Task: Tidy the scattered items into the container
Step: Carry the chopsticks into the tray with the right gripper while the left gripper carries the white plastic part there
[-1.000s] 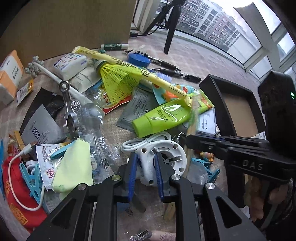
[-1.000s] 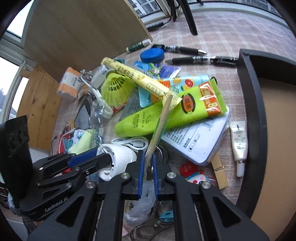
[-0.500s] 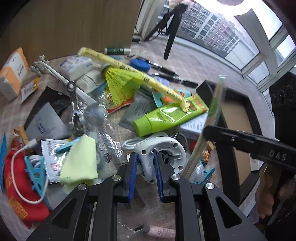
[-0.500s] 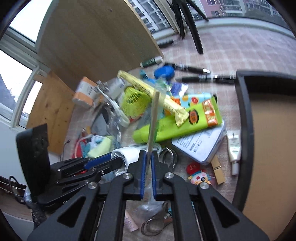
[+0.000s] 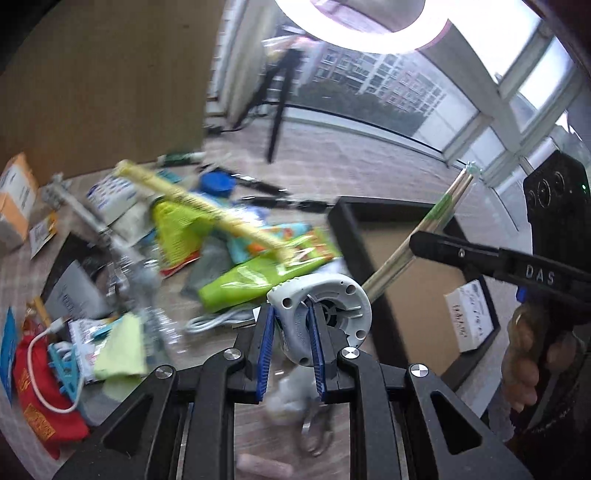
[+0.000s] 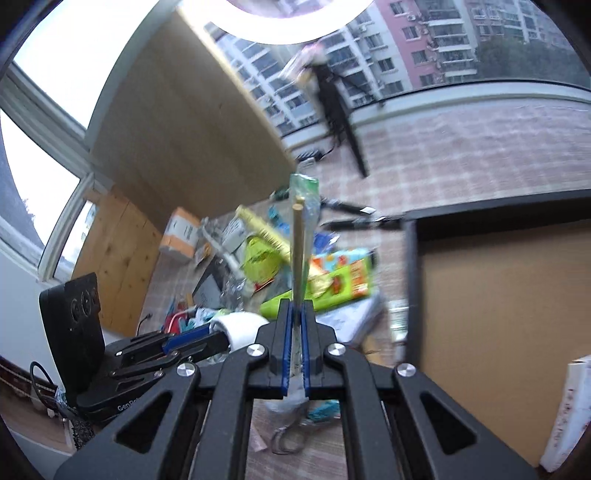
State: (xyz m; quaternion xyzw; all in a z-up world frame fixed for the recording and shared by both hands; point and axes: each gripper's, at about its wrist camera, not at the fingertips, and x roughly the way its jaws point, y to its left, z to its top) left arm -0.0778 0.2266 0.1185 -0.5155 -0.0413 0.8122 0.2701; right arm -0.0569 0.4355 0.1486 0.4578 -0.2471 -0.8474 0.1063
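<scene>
A big window shows tall flats outside, and a bright ring lamp point(image 5: 373, 26) shines up top; below is a table point(image 5: 332, 173) with a checked cloth, full of small stuff. The black box point(image 5: 345, 236) sits at the right of the mess, with a brown floor; a white card point(image 5: 469, 317) lies in it in the left view.

The left gripper point(image 5: 291, 347) is clamped on a round white gadget point(image 5: 325, 306); its blue pads squeeze the gadget's handle, and the gadget looks lifted off the table, just in front of the green tube point(image 5: 255, 277).

The right gripper point(image 6: 294, 339) is squeezed tight on a thin pair of chopsticks point(image 6: 297, 251) in a clear sleeve with a green tip; the sticks point straight up from the pads; in the left view they slant over the box's near corner. A hand point(image 5: 528, 354) holds that gripper.

In the pile lie a long yellow stick pack point(image 5: 207, 206), a blue lid point(image 5: 216, 184), black pens point(image 5: 280, 201), an orange box point(image 5: 14, 199), a red pouch point(image 5: 40, 402) and a pale green cloth point(image 5: 122, 354); much of it is blurred.
</scene>
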